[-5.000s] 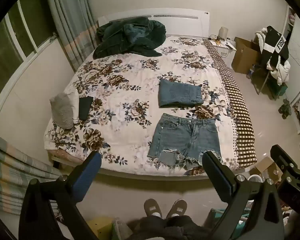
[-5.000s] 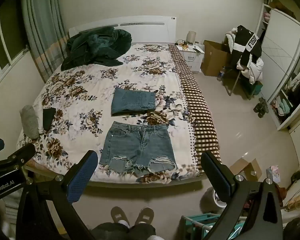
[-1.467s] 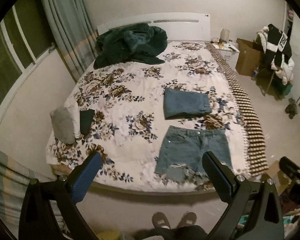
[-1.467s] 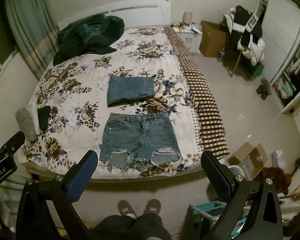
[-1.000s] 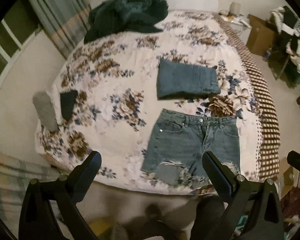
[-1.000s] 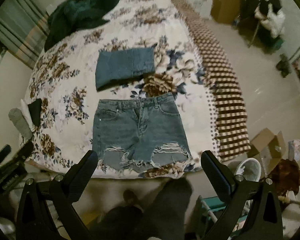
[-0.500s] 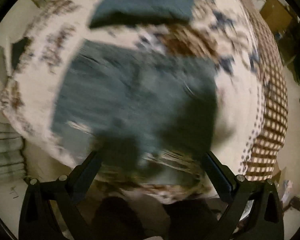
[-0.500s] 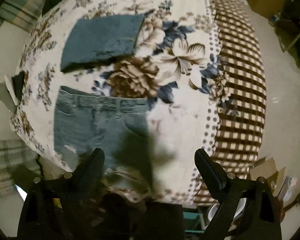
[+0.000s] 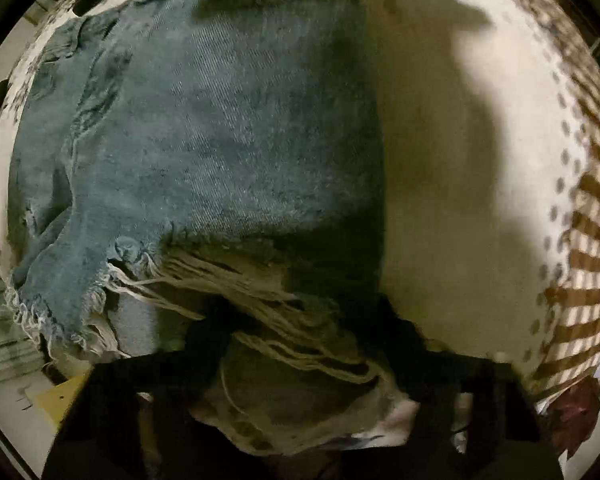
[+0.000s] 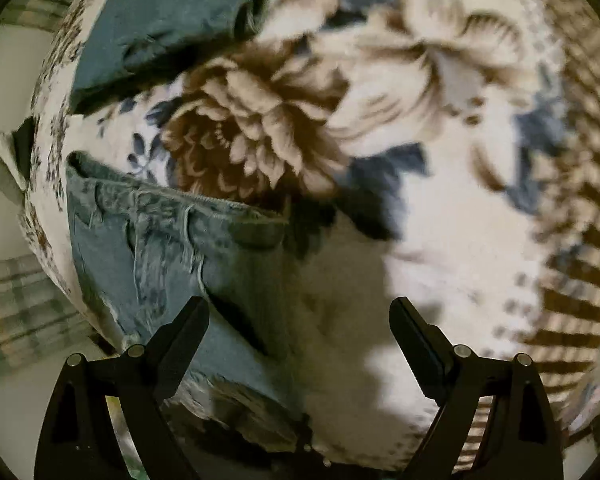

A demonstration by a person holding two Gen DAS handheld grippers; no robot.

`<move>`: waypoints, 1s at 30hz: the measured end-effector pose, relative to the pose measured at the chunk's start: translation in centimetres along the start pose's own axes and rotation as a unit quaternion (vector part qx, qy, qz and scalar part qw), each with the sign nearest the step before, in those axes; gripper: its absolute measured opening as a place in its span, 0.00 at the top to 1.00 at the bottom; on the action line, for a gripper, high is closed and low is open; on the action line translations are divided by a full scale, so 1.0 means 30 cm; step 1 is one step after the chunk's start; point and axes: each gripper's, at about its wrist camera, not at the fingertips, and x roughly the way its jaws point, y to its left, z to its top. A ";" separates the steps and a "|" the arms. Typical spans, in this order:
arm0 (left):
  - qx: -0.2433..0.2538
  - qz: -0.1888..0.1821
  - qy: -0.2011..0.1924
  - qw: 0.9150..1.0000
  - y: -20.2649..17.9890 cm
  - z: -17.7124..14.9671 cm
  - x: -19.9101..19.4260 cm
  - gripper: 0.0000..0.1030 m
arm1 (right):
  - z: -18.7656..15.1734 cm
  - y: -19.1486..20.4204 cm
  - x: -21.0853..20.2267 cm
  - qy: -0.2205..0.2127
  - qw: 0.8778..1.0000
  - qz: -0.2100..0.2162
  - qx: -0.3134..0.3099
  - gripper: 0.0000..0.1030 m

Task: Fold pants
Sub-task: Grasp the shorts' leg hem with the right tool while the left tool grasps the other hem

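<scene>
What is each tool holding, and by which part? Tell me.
The right tool is open and holds nothing. The left tool sits at the frayed hem of the shorts; a grip cannot be told.

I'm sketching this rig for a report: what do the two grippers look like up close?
In the right wrist view the right gripper is matte black plastic, with two angular, tapering jaws on triangular cut-out brackets fastened with silver round-head screws. The left gripper shows only as dark black shapes low in the left wrist view; its details are lost in shadow.
</scene>
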 end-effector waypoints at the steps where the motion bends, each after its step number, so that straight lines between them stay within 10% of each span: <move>1: -0.001 -0.001 -0.010 1.000 0.010 -0.002 -0.023 0.75 | 0.015 0.000 0.033 0.008 1.000 0.010 0.008 0.09; 3: -0.012 -0.016 -0.015 1.000 0.057 -0.007 -0.061 0.90 | 0.035 0.006 0.094 0.025 0.999 0.025 0.021 0.13; 7: -0.044 -0.056 -0.012 0.997 0.169 0.013 -0.105 0.93 | 0.050 0.043 0.138 0.024 0.998 0.048 0.024 0.72; 10: -0.057 -0.057 -0.025 0.996 0.249 0.034 -0.179 0.93 | 0.036 0.109 0.105 0.010 0.999 0.047 0.010 0.81; 17: -0.142 -0.085 -0.071 0.984 0.598 0.036 -0.457 0.93 | -0.020 0.332 -0.084 -0.017 0.998 0.051 -0.029 0.85; 30: -0.281 -0.073 -0.113 0.950 1.187 0.069 -0.314 0.93 | 0.140 1.067 -0.031 -0.042 0.994 0.032 -0.091 0.85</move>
